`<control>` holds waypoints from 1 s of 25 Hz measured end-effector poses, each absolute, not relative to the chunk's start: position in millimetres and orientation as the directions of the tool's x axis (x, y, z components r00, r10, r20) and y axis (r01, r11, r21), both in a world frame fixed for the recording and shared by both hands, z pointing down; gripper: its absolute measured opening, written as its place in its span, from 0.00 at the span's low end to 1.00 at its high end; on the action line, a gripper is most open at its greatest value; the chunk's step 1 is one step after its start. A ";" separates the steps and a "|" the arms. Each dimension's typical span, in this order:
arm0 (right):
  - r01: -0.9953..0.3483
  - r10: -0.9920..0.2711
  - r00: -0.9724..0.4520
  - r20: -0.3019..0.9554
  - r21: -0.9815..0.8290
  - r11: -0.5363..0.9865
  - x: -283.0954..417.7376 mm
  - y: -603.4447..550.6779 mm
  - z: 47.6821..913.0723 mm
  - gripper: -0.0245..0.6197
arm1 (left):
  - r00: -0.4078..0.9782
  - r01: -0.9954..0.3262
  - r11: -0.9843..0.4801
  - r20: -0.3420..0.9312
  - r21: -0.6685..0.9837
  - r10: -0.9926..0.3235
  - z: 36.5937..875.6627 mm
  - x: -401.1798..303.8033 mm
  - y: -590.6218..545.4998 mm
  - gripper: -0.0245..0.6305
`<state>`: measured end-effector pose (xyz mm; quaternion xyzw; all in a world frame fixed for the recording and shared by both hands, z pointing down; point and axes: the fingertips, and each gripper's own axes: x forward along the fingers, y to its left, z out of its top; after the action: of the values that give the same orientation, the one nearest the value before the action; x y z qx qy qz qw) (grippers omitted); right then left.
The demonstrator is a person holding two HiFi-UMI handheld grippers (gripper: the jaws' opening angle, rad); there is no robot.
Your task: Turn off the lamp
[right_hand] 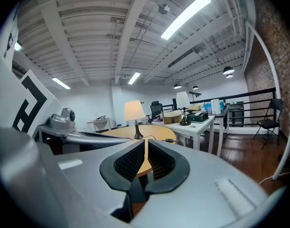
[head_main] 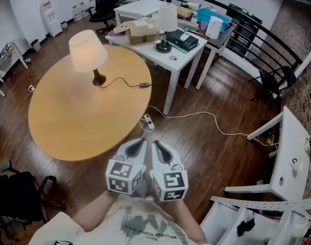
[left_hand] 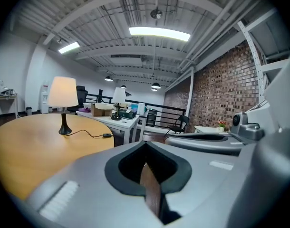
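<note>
A lit lamp [head_main: 87, 51] with a cream shade and a dark base stands on the far part of a round wooden table [head_main: 69, 126]. Its cord runs right to a small inline switch [head_main: 144, 84] near the table's edge. My left gripper [head_main: 141, 142] and right gripper [head_main: 157, 143] are held side by side below the table's near edge, well short of the lamp, both shut on nothing. The left gripper view shows the lamp [left_hand: 63, 92] and the switch [left_hand: 107, 135] beyond the closed left gripper [left_hand: 146, 146]. In the right gripper view the lamp [right_hand: 134, 111] stands past the right gripper [right_hand: 146, 144].
A white square table [head_main: 183, 55] behind the round one carries an unlit second lamp [head_main: 166, 19], a cardboard box [head_main: 143, 29] and clutter. A power strip [head_main: 147, 121] and a white cable [head_main: 206, 117] lie on the wood floor. White tables [head_main: 290, 157] stand at right, a black railing [head_main: 247, 29] behind.
</note>
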<state>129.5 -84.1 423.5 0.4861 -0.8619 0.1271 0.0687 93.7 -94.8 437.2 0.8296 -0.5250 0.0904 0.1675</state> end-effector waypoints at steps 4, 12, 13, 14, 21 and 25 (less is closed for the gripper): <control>-0.843 -0.802 -0.537 0.260 -0.145 0.517 129.3 -115.2 433.4 0.07 | 0.417 -0.908 -0.371 0.323 0.197 -0.850 445.7 95.2 -127.0 0.04; -0.832 -0.783 -0.550 0.289 -0.119 0.541 123.5 -210.3 429.8 0.07 | 0.415 -0.903 -0.342 0.328 0.258 -0.848 451.5 87.2 -218.0 0.04; -0.830 -0.780 -0.553 0.291 -0.117 0.545 120.5 -222.8 429.5 0.07 | 0.415 -0.903 -0.340 0.329 0.262 -0.848 452.7 85.4 -230.7 0.04; -0.828 -0.776 -0.555 0.298 -0.115 0.548 117.4 -234.9 430.1 0.07 | 0.416 -0.902 -0.339 0.330 0.265 -0.847 454.1 83.9 -242.8 0.04; -0.812 -0.749 -0.571 0.336 -0.095 0.576 92.7 -302.2 440.0 0.07 | 0.412 -0.897 -0.316 0.326 0.308 -0.851 467.1 67.7 -307.7 0.04; -0.803 -0.734 -0.579 0.355 -0.091 0.589 86.7 -325.5 447.2 0.07 | 0.396 -0.901 -0.290 0.338 0.323 -0.854 475.4 56.7 -332.3 0.04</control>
<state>86.7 -325.5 447.2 0.4364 -0.8802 0.1218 0.1414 56.7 -332.3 475.4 0.8016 -0.5472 0.0499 0.2354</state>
